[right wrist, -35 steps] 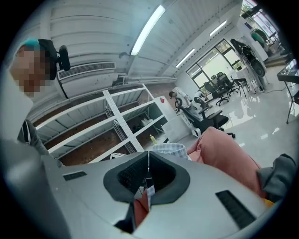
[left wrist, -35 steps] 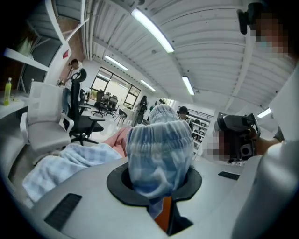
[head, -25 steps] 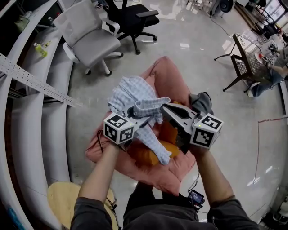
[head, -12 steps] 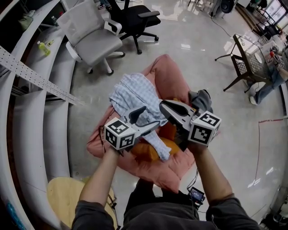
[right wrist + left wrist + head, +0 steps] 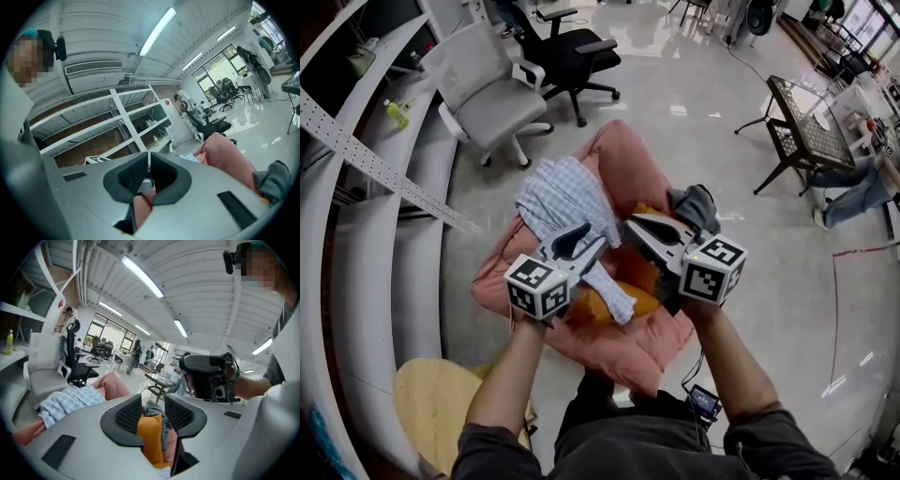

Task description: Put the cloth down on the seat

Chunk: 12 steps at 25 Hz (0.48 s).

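The blue-and-white checked cloth (image 5: 562, 197) lies spread on the pink beanbag seat (image 5: 633, 159), with one strip trailing down over an orange cushion (image 5: 592, 307). My left gripper (image 5: 581, 234) hovers just above the cloth's near edge. Its jaws are closing with nothing between them. In the left gripper view the cloth (image 5: 70, 401) lies off to the left of the gripper (image 5: 152, 401), and the orange cushion (image 5: 151, 437) shows through the gap. My right gripper (image 5: 630, 225) is beside it, shut and empty (image 5: 149, 157). A grey cloth (image 5: 698, 204) sits on the seat's right side.
A white office chair (image 5: 487, 89) and a black one (image 5: 572, 56) stand beyond the seat. Curved white shelving (image 5: 356, 234) with a green bottle (image 5: 397, 114) runs along the left. A black metal table (image 5: 811, 141) is at right, a wooden stool (image 5: 431, 412) near my left.
The cloth hung bunched over the left gripper a second ago; now it lies on the seat. The left gripper has let go and drawn back toward me. Both grippers shifted slightly left.
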Each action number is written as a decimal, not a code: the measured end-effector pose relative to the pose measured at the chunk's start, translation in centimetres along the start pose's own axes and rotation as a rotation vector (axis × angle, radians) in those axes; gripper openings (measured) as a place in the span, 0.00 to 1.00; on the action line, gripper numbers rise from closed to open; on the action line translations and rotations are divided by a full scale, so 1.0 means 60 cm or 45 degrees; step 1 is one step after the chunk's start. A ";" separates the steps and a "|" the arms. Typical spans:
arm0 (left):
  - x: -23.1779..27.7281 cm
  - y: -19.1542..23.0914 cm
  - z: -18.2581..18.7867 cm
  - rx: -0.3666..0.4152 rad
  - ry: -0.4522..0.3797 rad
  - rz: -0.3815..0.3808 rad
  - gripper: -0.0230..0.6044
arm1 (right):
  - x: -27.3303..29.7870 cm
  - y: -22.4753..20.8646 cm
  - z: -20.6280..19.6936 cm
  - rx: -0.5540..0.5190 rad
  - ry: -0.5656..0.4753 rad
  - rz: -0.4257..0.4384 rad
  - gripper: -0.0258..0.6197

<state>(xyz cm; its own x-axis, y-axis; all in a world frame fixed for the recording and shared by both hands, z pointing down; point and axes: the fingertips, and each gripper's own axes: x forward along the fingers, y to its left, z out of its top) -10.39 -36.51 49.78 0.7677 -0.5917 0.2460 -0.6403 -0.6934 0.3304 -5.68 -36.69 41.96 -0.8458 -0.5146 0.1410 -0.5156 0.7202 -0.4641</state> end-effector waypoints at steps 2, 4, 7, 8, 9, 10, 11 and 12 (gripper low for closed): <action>-0.016 -0.016 0.017 0.008 -0.042 0.065 0.20 | -0.024 0.013 0.003 -0.017 -0.002 0.000 0.07; -0.036 -0.033 0.034 0.020 -0.076 0.118 0.12 | -0.044 0.028 0.006 -0.029 -0.005 0.005 0.07; -0.065 -0.063 0.053 0.048 -0.097 0.173 0.07 | -0.073 0.053 0.013 -0.051 -0.010 0.012 0.07; -0.073 -0.076 0.059 0.049 -0.109 0.178 0.06 | -0.084 0.061 0.015 -0.059 -0.015 0.015 0.07; -0.080 -0.090 0.067 0.052 -0.122 0.179 0.05 | -0.095 0.070 0.018 -0.066 -0.021 0.019 0.07; -0.088 -0.103 0.074 0.058 -0.135 0.181 0.05 | -0.105 0.079 0.021 -0.075 -0.028 0.022 0.07; -0.095 -0.115 0.080 0.067 -0.147 0.185 0.05 | -0.115 0.090 0.024 -0.087 -0.034 0.025 0.07; -0.102 -0.127 0.086 0.078 -0.158 0.190 0.05 | -0.122 0.101 0.026 -0.101 -0.039 0.027 0.07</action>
<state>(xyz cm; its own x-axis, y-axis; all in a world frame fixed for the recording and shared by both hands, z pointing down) -10.33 -29.71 41.06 0.6577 -0.7331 0.1729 -0.7499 -0.6158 0.2416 -2.38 -29.28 36.78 -0.8527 -0.5119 0.1046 -0.5078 0.7650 -0.3960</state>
